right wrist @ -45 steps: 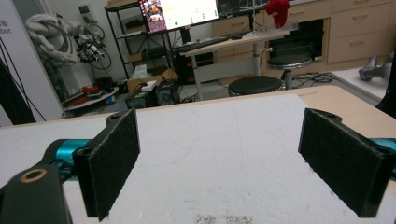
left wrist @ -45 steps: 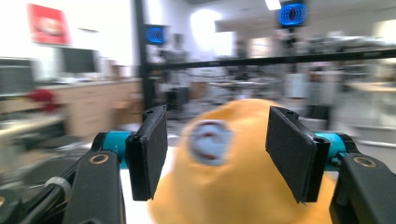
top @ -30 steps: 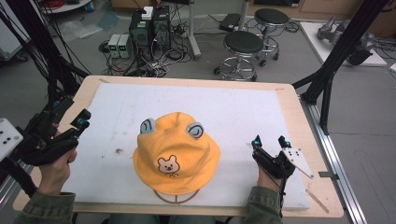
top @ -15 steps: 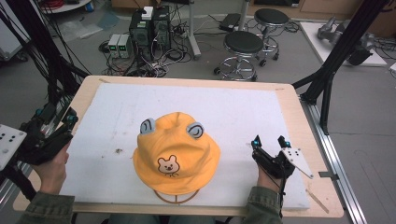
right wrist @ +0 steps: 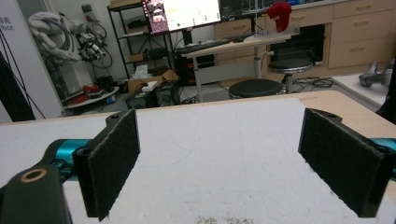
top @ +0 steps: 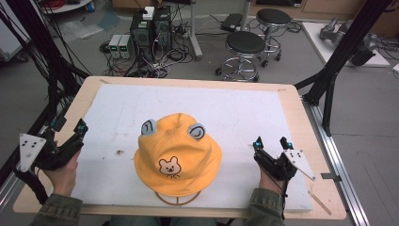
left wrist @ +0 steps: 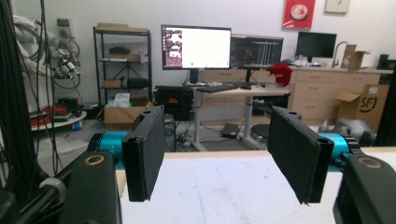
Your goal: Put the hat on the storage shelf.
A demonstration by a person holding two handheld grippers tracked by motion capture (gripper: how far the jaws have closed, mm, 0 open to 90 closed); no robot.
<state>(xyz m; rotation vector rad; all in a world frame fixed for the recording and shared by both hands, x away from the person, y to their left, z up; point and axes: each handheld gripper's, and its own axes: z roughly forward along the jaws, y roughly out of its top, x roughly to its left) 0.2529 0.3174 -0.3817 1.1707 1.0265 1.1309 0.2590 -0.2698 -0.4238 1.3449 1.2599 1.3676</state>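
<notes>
A yellow hat [top: 178, 153] with a bear face sits on a wire stand near the front middle of the white mat [top: 244, 113]. The left gripper [top: 70, 127] waits at 9 o'clock from it, jaws wide and holding nothing. The right gripper [top: 271, 142] waits at 3 o'clock, jaws wide too.

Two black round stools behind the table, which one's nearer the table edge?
The larger-looking black round stool, straight behind the table's far edge. The other stool stands farther back and to its right, near the white platform.
</notes>
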